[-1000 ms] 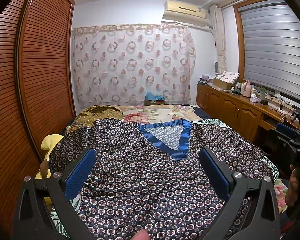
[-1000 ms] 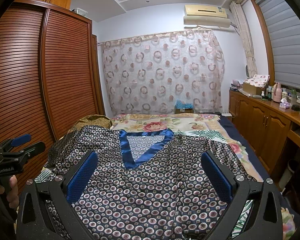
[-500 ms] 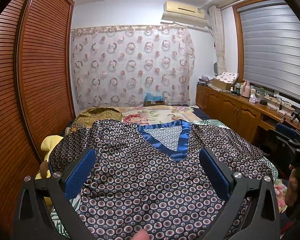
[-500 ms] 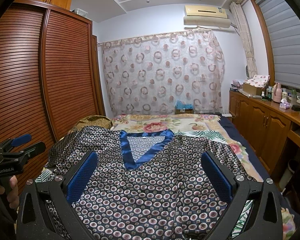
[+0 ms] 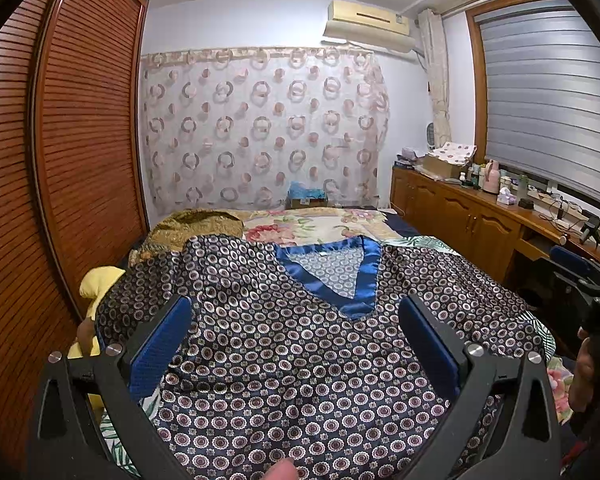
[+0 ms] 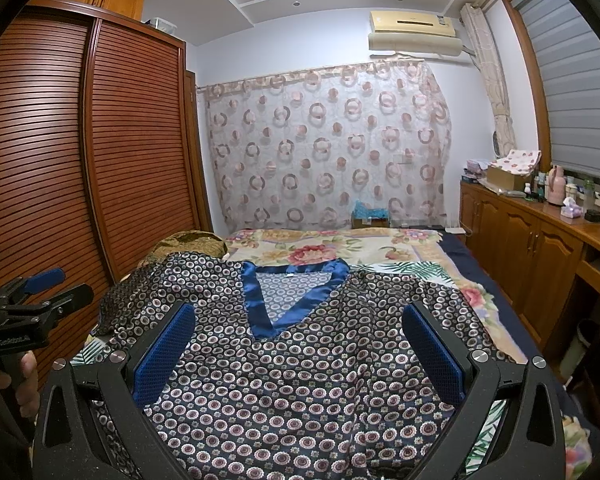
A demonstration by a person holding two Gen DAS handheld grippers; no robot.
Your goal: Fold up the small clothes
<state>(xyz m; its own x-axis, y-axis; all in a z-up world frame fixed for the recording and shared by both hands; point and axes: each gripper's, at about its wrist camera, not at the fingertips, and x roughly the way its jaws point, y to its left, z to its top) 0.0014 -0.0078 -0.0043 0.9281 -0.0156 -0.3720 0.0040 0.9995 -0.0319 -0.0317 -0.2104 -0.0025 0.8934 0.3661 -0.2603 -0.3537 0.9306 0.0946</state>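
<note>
Satin top [image 5: 300, 360] flat across bed [image 5: 320, 224]

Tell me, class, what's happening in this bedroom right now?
A person holds a two-finger gripper in each hand above a patterned top with a blue V-neck collar, spread flat and unfolded on the bed. The left gripper and right gripper are both open, and neither grips the cloth. Folding has not begun.
</note>
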